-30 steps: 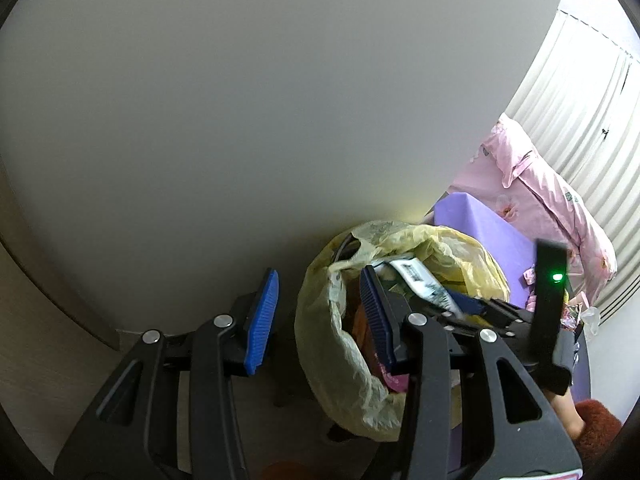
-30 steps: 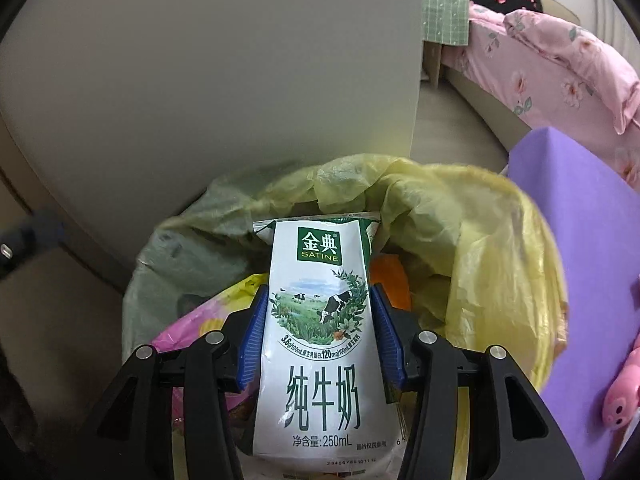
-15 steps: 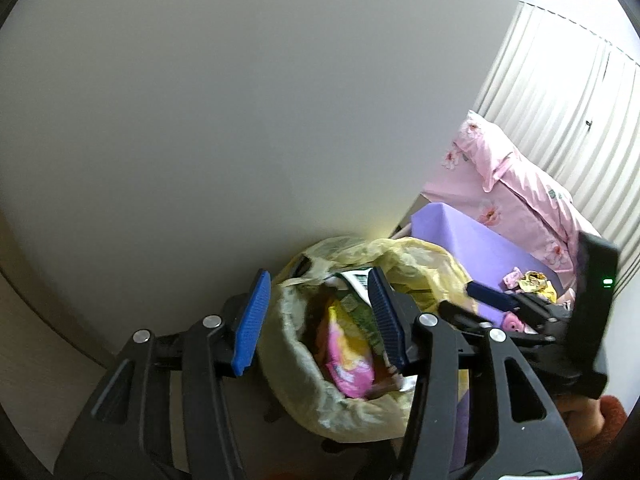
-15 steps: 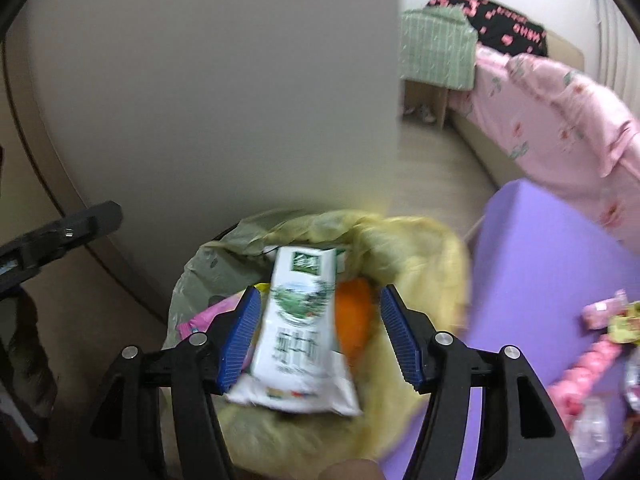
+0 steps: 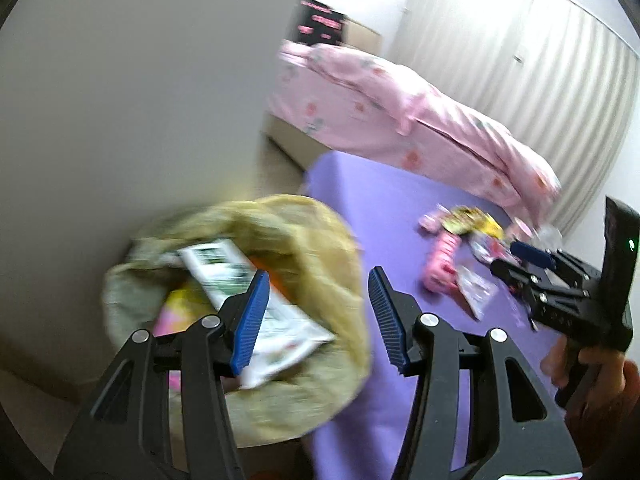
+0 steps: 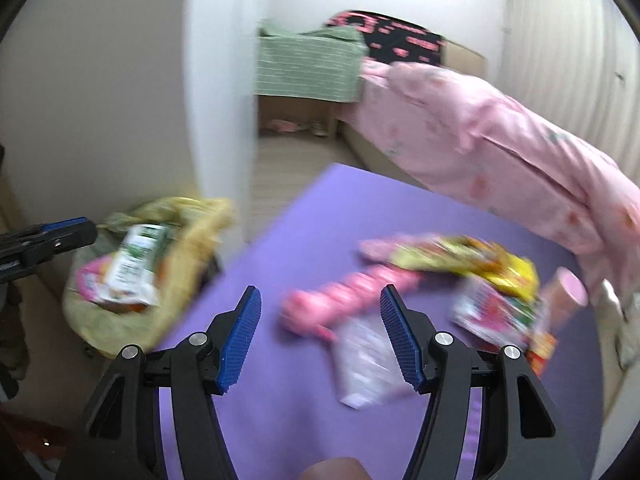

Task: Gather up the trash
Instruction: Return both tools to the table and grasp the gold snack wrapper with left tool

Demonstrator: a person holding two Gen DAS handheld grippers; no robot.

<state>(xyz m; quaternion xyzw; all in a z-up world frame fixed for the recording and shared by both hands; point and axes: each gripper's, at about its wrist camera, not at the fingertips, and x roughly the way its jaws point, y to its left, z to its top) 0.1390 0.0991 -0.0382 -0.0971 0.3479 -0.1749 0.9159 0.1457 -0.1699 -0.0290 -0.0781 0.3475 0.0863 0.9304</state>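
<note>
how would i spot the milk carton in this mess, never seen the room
Find the purple table, then look just past its left edge to the bin lined with a yellow bag. The milk carton lies on top of the rubbish inside it. It is the only white pack with a green top and green print there, resting on pink and orange wrappers.

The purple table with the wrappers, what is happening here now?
A person is collecting trash with two handheld tools. The milk carton lies in the yellow trash bag beside the purple table. The right tool, open and empty, points at the wrappers on the table. The left tool is open too, above the bag.
</note>
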